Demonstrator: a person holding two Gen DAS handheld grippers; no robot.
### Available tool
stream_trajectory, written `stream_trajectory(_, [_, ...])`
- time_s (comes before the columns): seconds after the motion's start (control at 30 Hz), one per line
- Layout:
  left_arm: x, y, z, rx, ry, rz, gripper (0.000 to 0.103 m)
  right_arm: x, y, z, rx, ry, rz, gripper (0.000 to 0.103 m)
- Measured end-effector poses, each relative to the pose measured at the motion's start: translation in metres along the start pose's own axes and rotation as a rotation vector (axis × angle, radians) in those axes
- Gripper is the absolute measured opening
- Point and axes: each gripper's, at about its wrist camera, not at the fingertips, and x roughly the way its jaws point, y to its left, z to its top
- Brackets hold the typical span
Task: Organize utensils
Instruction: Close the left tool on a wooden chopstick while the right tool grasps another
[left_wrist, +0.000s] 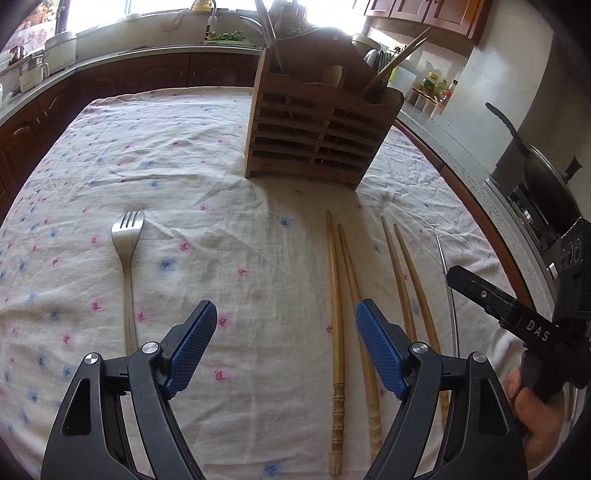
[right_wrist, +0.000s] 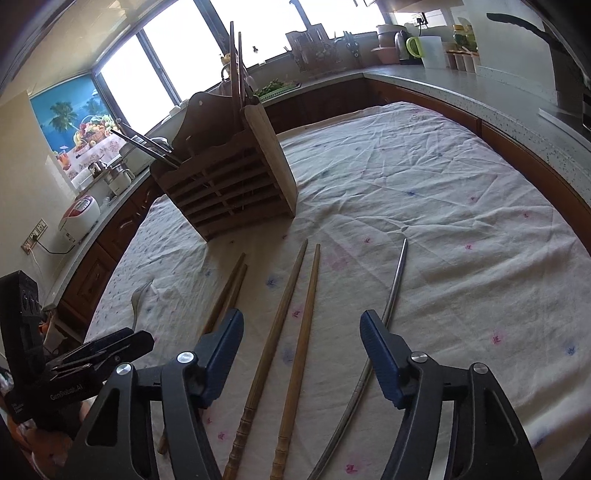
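The surface (left_wrist: 184, 147), draped in a flower-print cloth, carries a slatted wooden utensil holder (left_wrist: 317, 136) upright at its far side, already stocked with several utensils. Nearer lie a fork (left_wrist: 127, 236), two pairs of wooden chopsticks (left_wrist: 334, 288) (right_wrist: 291, 317) and one metal chopstick (right_wrist: 395, 284), side by side and apart. The left gripper (left_wrist: 286, 347) hovers with jaws apart, empty, between fork and chopsticks; the right gripper (right_wrist: 301, 354) stands apart over a wooden pair, pads clear of it.
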Motion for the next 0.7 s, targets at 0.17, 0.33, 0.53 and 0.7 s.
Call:
stream_trajectory(0.17, [0.023, -0.015, 0.013, 0.087, 0.042, 0.028, 0.070, 0.018, -0.004, 0.012, -0.013, 0.039, -0.026, 0.052])
stream_trajectory(0.33, [0.045, -0.027, 0.024, 0.149, 0.086, 0.031, 0.052, 0.036, -0.008, 0.021, -0.021, 0.076, -0.042, 0.044])
stream_trajectory(0.53, [0.066, -0.033, 0.036, 0.190, 0.106, 0.035, 0.040, 0.057, -0.005, 0.030, -0.066, 0.108, -0.083, 0.033])
stream_trajectory(0.7, [0.081, -0.040, 0.050, 0.226, 0.095, 0.055, 0.039, 0.073, 0.002, 0.041, -0.122, 0.130, -0.117, 0.028])
